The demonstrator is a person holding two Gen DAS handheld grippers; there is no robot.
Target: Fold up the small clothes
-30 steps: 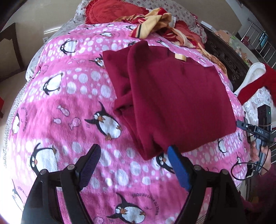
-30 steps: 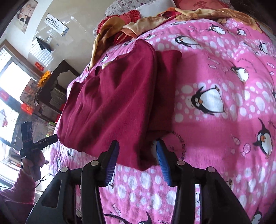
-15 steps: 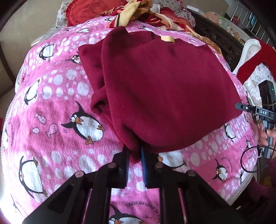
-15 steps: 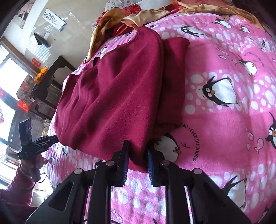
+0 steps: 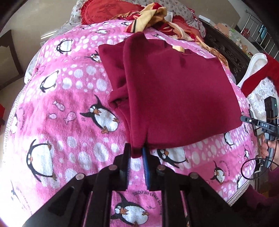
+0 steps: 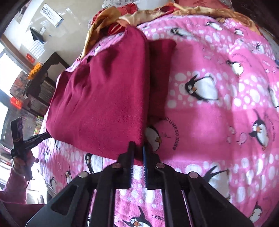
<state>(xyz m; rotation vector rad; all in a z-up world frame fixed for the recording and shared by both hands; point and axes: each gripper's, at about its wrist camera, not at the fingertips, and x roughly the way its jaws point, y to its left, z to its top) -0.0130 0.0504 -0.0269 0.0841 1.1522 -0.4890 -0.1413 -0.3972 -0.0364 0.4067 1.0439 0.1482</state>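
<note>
A dark red fleece garment [image 5: 174,90] lies partly folded on a pink penguin blanket [image 5: 69,104], one sleeve tucked along its left side. My left gripper [image 5: 136,153] has the garment's near corner bunched between its pads, and its jaws are opening slightly while the cloth still fills the gap. In the right wrist view the same garment [image 6: 101,97] stretches away to the left. My right gripper [image 6: 138,152] is shut on another near corner, which is lifted a little off the blanket [image 6: 218,122].
A heap of red and yellow clothes [image 5: 157,19] and a red cushion [image 5: 104,12] lie at the bed's far end. Dark carved furniture [image 5: 226,48] and a white chair with red cloth [image 5: 252,69] stand beside the bed. A hand [image 6: 21,160] grips the other tool.
Both grippers went from open to closed on the garment's near corners. Both came nearer to the cloth, and the edge in the right gripper has lifted slightly.
</note>
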